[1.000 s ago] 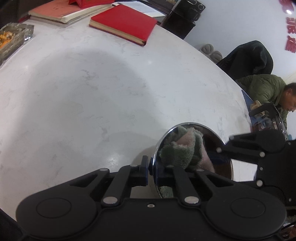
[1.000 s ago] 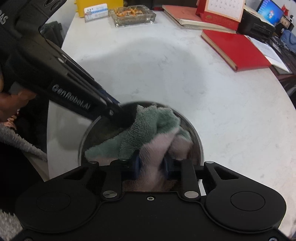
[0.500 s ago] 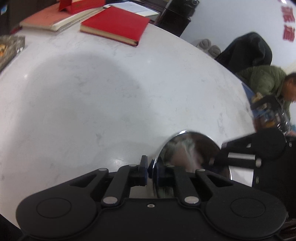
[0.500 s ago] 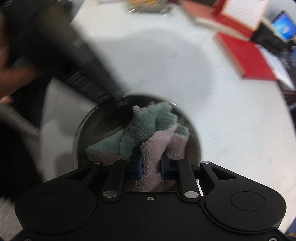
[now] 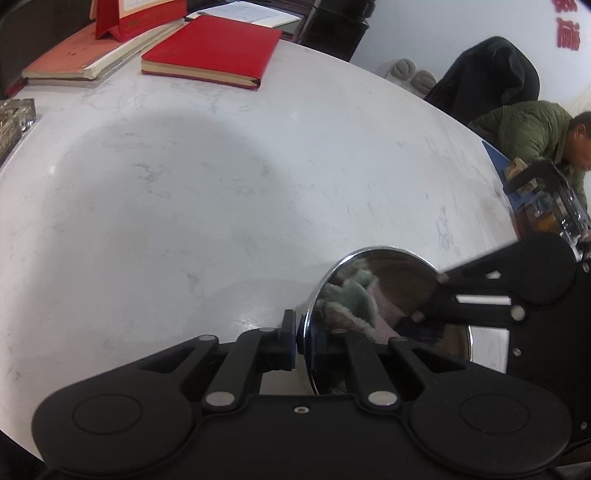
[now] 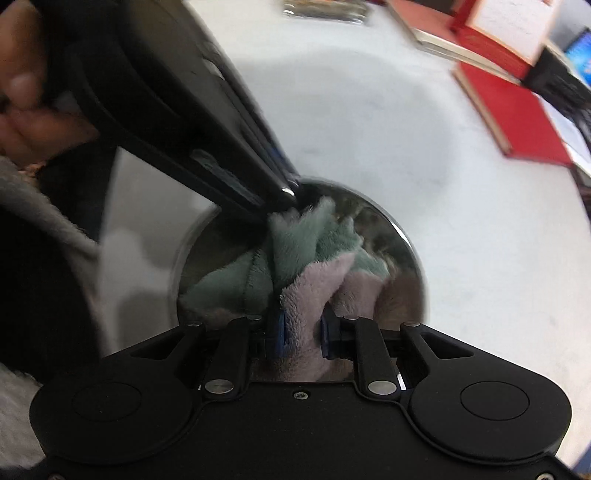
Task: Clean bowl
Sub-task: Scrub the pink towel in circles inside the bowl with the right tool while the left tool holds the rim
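Two claws are at work on one steel bowl. My left claw point(image 5: 300, 338) is clamped on the bowl's rim, one blue-padded finger outside the wall and the other inside. My right claw point(image 6: 300, 334) is closed on a fluffy cloth point(image 6: 295, 258), green on one face and pale pink on the other, and the pinched fold stands up between its blue pads. The cloth fills much of the steel bowl point(image 6: 402, 236) and presses against the polished inner wall, which mirrors it.

In the left wrist view, the steel bowl point(image 5: 373, 252) stands tilted, its opening turned toward the right claw point(image 5: 424, 314), whose black linkage reaches in over the far rim. The cloth point(image 5: 347, 299) shows inside, bunched toward the near wall.

From the right wrist view, the left claw point(image 6: 284, 192) comes in from the upper left and meets the bowl's rim just above the cloth; a person's hand point(image 6: 26, 110) grips its body at the frame edge. This view is motion-blurred.

The bowl sits near the edge of a white marbled surface point(image 5: 221, 184). Well apart from it, at the far side, lie a red notebook point(image 5: 212, 51), a stack of books point(image 5: 88, 59) under a red desk calendar point(image 5: 136, 14), and a glass ashtray point(image 5: 14, 122). A person in a green jacket point(image 5: 532, 133) sits beyond the surface.
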